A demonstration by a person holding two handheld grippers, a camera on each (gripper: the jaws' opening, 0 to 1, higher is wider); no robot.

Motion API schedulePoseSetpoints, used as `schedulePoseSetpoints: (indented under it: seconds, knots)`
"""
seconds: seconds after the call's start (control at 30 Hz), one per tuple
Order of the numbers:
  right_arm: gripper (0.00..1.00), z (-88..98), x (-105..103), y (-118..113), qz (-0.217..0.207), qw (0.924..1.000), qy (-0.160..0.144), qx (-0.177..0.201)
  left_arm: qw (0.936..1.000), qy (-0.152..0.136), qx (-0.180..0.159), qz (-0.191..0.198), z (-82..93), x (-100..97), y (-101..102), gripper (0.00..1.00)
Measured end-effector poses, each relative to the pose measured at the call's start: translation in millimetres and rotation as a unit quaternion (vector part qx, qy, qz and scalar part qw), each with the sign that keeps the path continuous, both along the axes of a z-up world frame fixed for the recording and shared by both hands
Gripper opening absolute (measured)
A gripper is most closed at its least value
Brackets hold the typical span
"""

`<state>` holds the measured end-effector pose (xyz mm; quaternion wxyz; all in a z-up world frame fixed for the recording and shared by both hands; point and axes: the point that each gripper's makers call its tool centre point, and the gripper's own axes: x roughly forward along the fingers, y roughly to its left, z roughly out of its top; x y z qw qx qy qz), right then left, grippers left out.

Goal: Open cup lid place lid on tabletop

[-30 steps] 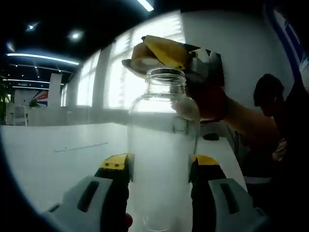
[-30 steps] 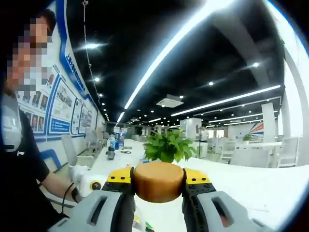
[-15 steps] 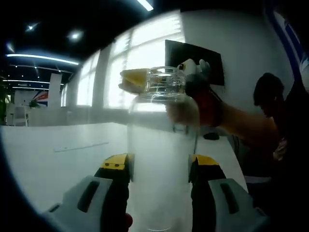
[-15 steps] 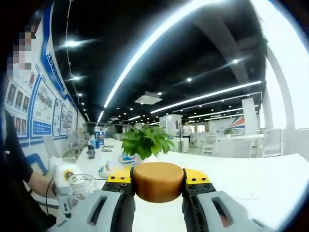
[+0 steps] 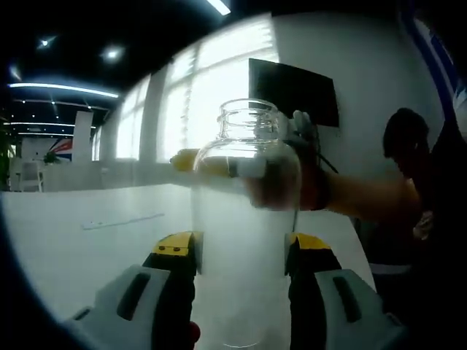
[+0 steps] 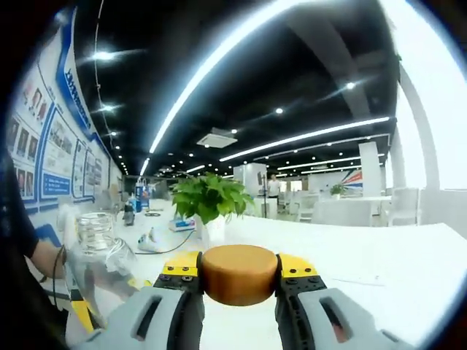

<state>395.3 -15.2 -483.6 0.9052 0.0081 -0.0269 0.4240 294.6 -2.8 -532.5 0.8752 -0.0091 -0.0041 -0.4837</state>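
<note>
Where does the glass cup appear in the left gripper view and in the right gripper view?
Left gripper view: the glass cup stands at the centre, between the left tool's jaws, its mouth open.
Right gripper view: the cup is at the lower left edge, beside the wooden lid held by the right tool.
Shared landmark: the white tabletop.

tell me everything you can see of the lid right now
The lid is a round, thick disc, tan to orange-brown with a smooth matte top, perhaps wood or cork. It lies flat, clamped at its sides between the yellow-tipped jaws of the right gripper, off the clear glass jar, whose mouth is open. The white tabletop spreads behind it; whether the lid rests on it cannot be told.
</note>
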Motion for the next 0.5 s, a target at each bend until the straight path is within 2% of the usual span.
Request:
schedulePoseSetpoints:
  seconds: [0.1,0.2,0.33,0.5]
  knots:
    - [0.32,-12.2,2.3,1.7,-0.006,0.9997,0.002,-0.023,1.0000,0.000,0.001,0.000,-0.2,0.0,-0.2,0.39]
    - [0.32,-21.7,4.7,2.3,-0.006,0.9997,0.022,-0.013,1.0000,-0.001,0.003,-0.001,-0.3,-0.6,-0.8,0.39]
    - [0.32,-36.1,9.2,1.1,-0.015,0.9990,0.036,-0.022,1.0000,-0.001,0.004,-0.001,-0.4,-2.0,-2.0,0.39]
    - [0.32,-49.1,6.3,5.5,-0.015,0.9984,0.040,-0.038,1.0000,-0.001,0.003,-0.001,-0.7,1.0,0.1,0.39]
